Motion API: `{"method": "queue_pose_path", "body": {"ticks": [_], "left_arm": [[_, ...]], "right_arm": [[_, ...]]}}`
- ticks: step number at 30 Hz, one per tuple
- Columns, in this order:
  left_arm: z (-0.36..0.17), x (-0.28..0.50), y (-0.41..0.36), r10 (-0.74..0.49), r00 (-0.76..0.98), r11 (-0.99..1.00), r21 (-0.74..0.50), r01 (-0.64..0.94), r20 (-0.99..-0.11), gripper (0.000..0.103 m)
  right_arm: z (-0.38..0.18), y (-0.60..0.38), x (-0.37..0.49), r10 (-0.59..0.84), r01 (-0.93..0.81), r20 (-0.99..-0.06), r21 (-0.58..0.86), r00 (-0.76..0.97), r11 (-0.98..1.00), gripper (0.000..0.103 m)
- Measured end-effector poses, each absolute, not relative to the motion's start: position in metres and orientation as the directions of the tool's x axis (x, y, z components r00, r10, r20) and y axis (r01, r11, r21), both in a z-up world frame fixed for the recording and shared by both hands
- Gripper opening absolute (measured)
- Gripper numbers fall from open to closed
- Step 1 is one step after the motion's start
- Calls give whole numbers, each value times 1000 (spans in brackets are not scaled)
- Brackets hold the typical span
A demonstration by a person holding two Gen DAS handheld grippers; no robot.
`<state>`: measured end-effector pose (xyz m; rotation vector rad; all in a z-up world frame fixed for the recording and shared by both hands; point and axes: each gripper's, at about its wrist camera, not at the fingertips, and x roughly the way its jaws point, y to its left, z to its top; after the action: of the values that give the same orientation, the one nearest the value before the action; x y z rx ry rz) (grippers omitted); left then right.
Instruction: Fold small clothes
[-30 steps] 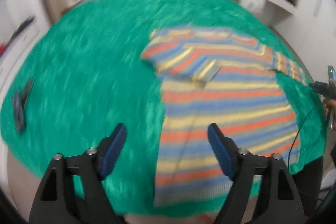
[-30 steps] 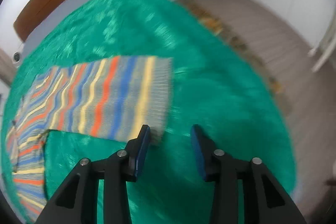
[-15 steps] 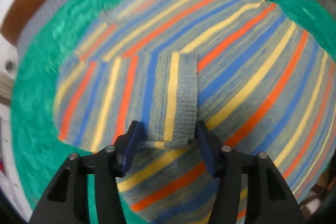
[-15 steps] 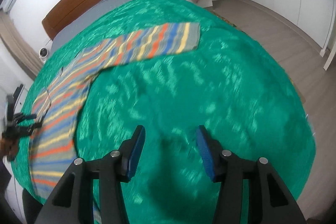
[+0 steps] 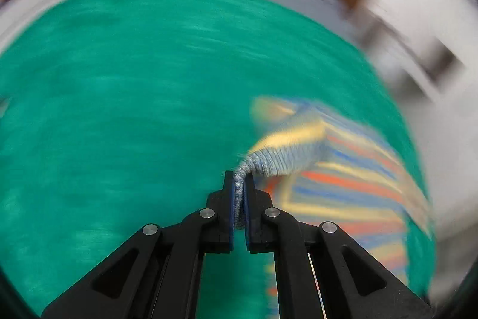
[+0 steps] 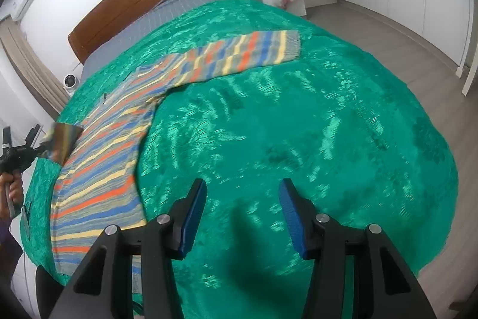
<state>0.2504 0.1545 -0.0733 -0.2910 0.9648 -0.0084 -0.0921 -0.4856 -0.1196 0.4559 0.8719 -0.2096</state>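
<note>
- Striped sweater (image 6: 98,169) lies flat on green blanket (image 6: 298,124), one sleeve outstretched.
- Left gripper (image 5: 239,190) pinches its grey cuff (image 5: 269,163).
- Right gripper (image 6: 242,211) hovers spread, beside the sweater.

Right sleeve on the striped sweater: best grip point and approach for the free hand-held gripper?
Take the grey ribbed cuff at the end of the outstretched sleeve. It lies flat on the green blanket, so come in low from beyond the open end, one finger sliding under the edge. The right hand-held gripper is open and empty over bare blanket.
</note>
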Motion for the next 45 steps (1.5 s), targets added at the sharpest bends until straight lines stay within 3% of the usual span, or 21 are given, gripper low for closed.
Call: {"method": "queue_pose_path", "body": {"ticks": [1,2,4,12,18,22,23,25,27,34,36,40,45], "left_arm": [[-76,250,166,-92,572,960,-226,-168,-815,3],[-85,248,201,26,548,942,-163,-294,-836,3],[-99,243,232,99,505,914,-123,-388,-858,2],[-133,248,248,109,437,894,-104,-435,-893,2],[-152,238,281,-22,444,828,-265,-495,-896,9],[-142,217,315,-15,452,775,-296,-558,-892,8],[-139,212,323,-37,464,768,-322,-553,-885,12],[-131,205,326,-67,492,773,-357,-524,-868,31],[-119,204,318,-66,525,800,-360,-480,-848,60],[-104,183,241,-162,559,887,-368,-278,-813,70],[-102,163,214,-164,569,922,-331,-203,-806,78],[-115,115,192,-98,571,968,-212,-136,-815,84],[-150,94,208,-29,545,979,-132,-152,-838,86]], "right_arm": [[-121,-483,-91,12,352,-776,300,631,887,52],[-125,-478,-90,15,345,-780,294,626,891,52],[-129,-474,-88,16,344,-786,289,618,893,52],[-133,-468,-87,4,350,-796,271,606,897,52],[-133,-467,-89,-11,359,-796,260,605,896,52],[-133,-467,-90,-11,357,-794,261,607,897,52],[-133,-467,-89,-10,357,-794,262,608,897,52],[-133,-466,-89,-8,355,-794,262,607,898,52],[-133,-464,-87,-8,351,-795,259,607,900,52],[-123,-460,-83,-51,346,-788,210,614,914,52],[-116,-462,-80,-73,348,-780,192,622,918,52],[-108,-469,-69,-120,352,-750,157,650,923,63],[-129,-480,-48,-176,356,-765,74,619,932,63]]}}
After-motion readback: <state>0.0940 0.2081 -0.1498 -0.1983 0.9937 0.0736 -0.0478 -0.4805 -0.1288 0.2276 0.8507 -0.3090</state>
